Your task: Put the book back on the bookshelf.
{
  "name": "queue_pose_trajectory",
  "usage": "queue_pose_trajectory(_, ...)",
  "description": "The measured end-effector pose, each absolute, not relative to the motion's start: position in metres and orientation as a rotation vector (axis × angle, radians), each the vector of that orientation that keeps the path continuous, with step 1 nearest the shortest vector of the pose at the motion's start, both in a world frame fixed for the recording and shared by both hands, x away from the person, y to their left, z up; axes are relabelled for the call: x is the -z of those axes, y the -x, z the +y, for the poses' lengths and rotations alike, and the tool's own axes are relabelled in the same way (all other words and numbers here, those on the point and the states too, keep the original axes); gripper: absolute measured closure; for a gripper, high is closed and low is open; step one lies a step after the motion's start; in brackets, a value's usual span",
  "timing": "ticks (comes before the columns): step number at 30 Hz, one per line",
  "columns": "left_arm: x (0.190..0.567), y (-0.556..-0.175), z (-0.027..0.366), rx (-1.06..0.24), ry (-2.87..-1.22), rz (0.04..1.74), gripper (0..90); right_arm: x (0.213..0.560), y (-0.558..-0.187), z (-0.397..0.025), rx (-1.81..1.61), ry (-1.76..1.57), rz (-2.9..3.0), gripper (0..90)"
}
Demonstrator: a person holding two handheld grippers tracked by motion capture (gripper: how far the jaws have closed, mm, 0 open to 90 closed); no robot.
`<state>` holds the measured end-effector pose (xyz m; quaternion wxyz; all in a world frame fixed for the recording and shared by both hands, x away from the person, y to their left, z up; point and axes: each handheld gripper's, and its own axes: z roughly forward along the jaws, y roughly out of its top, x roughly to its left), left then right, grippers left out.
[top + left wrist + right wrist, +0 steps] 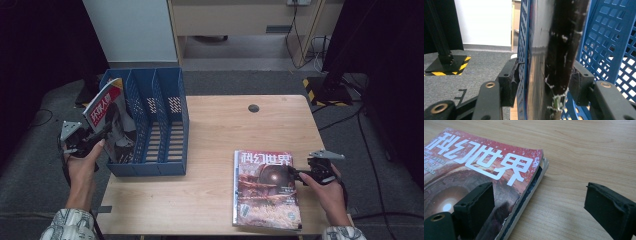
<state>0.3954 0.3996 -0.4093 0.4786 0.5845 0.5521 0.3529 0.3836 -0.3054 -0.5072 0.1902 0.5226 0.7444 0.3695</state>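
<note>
Clamping a magazine (107, 117) in the blue rack (170, 125), left hand-held gripper (92, 137); right hand-held gripper (300, 175) apart beside stacked magazines (265, 190)

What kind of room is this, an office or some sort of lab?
Probably a lab or test room set up like an office desk: a small wooden table on grey carpet, a blue file rack, black curtains at both sides, and a yellow-and-black striped stand base.

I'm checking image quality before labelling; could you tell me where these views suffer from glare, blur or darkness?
High view: dim, dark corners, table evenly lit. Left gripper view: the held magazine is close and blurred, with sheen on its cover; bright white wall behind. Right gripper view: sharp title on the magazine, near jaws soft.
</note>
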Motion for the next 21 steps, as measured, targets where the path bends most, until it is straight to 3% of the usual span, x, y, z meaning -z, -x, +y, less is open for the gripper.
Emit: queue_pose_trajectory(21, 0.425, -0.357, 0.404, -0.845, -1.489, 1.392, 38.8, 0.507, -0.384, -0.306, -1.033, -1.477, 2.088, 9.1)
